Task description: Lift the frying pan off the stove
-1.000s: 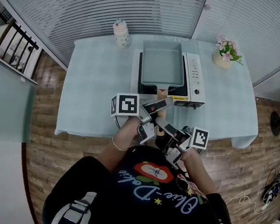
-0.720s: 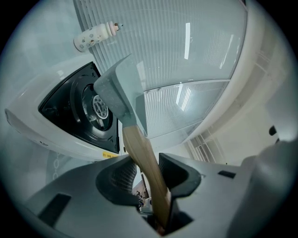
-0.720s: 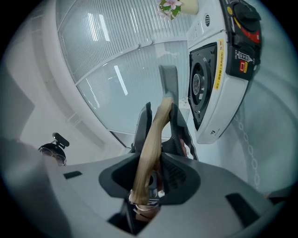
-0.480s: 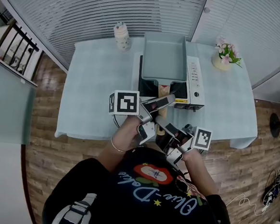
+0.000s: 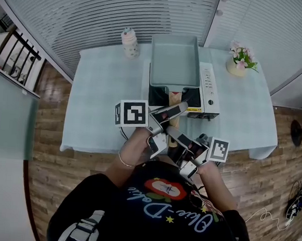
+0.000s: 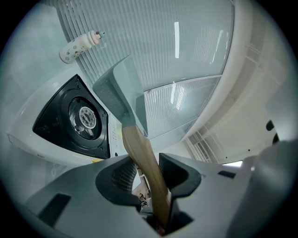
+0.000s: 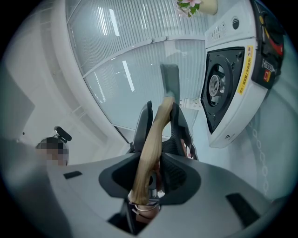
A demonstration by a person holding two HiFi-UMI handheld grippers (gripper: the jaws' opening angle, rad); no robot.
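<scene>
The worktop (image 5: 102, 82), under a pale cloth, fills the middle of the head view, and its near edge is cut off by the person's shoulders and arms. On its right half sits the stove (image 5: 209, 91). From above, only the white control strip and a sliver of the black top show, because the frying pan (image 5: 175, 62) covers the rest. Both gripper views show the round burner bare, with the stove (image 6: 74, 121) well apart from the square grey pan (image 6: 118, 93), which is held in the air above it. The right gripper view catches the pan (image 7: 170, 79) edge-on as a thin strip, so its inside cannot be seen there, with the stove (image 7: 223, 88) off to the side. The wooden handle (image 5: 174, 97) runs from the pan towards the person, and its near end is lost under the grippers. The left gripper (image 5: 178, 109) has its jaws pinching the handle (image 6: 144, 158) on the stretch nearer the pan. The right gripper (image 5: 173, 133), partly tucked beneath the left one in the head view, has its jaws clamped on the handle (image 7: 149, 153) close to its end. A patterned bottle (image 5: 129, 42) stands at the worktop's far edge, left of the pan. A small pot of flowers (image 5: 238, 59) stands at the far right, too small to show detail.
</scene>
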